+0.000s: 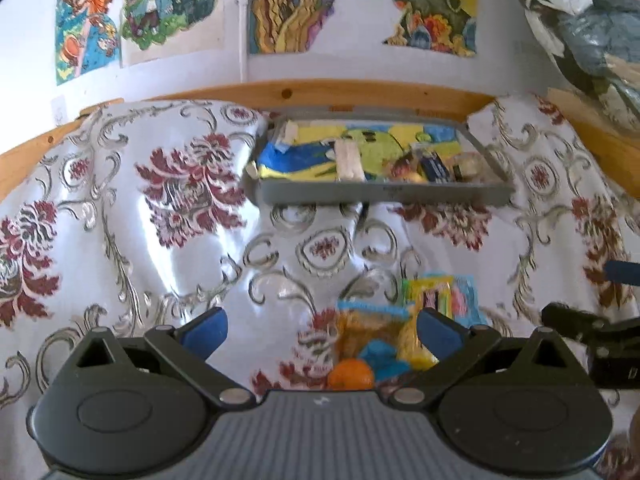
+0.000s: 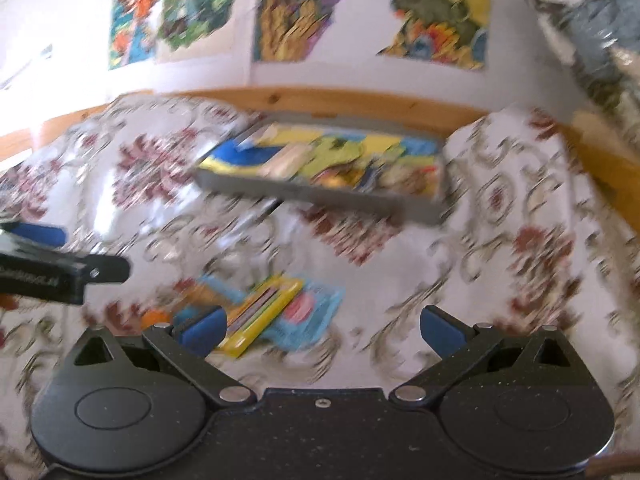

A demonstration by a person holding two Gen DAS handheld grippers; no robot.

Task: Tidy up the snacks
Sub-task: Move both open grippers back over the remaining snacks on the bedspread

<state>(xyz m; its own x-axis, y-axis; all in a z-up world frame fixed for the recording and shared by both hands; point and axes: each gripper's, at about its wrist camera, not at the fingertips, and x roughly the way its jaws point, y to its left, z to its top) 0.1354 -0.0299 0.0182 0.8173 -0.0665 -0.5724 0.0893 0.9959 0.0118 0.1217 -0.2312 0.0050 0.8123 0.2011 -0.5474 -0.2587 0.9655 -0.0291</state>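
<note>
A grey tray (image 1: pixel 384 195) holding several snack packets sits at the far side of the floral cloth, also seen blurred in the right wrist view as the grey tray (image 2: pixel 320 194). A small pile of snacks lies near me: an orange fruit (image 1: pixel 351 374), an orange-and-blue packet (image 1: pixel 372 330), a yellow packet (image 1: pixel 430 296) and a light blue packet (image 1: pixel 466 298). My left gripper (image 1: pixel 322 338) is open just above and left of the pile. My right gripper (image 2: pixel 322 332) is open, with the yellow packet (image 2: pixel 264 312) and light blue packet (image 2: pixel 310 312) lying by its left finger.
A wooden rail (image 1: pixel 304 94) runs behind the tray below a wall with colourful pictures (image 1: pixel 360 4). A bundle of dark plastic bags (image 1: pixel 592 32) sits at the upper right. The shiny floral cloth (image 1: pixel 160 220) spreads wide on the left.
</note>
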